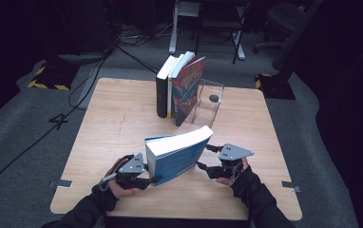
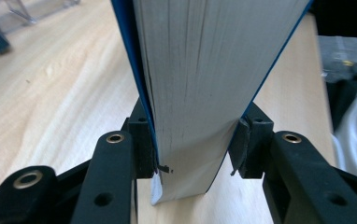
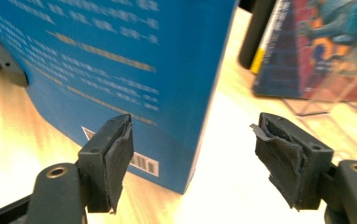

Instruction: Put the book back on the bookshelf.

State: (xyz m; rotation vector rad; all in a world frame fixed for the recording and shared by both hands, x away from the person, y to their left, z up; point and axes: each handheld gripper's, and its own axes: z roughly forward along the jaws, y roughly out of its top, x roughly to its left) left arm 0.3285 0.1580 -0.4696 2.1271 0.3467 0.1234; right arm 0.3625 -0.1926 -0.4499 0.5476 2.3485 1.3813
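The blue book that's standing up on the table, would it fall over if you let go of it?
Probably yes. The blue book stands tilted on one edge, so it looks apt to tip. The left gripper is clamped on its thick page block, which likely steadies it. It looks thick, so probably heavy for its size, and its glossy cover may be slippery.

— Where's my left gripper [image 1: 152, 179]?

— Lower left of centre in the high view, forearm entering from the bottom edge. My jaws are clamped on the book [image 1: 179, 153].

— And the right gripper [image 1: 203, 165]?

— Lower right of centre, hand under it, pointing left. In its own view my jaws stand apart, pads [image 3: 119, 158] pressing on nothing.
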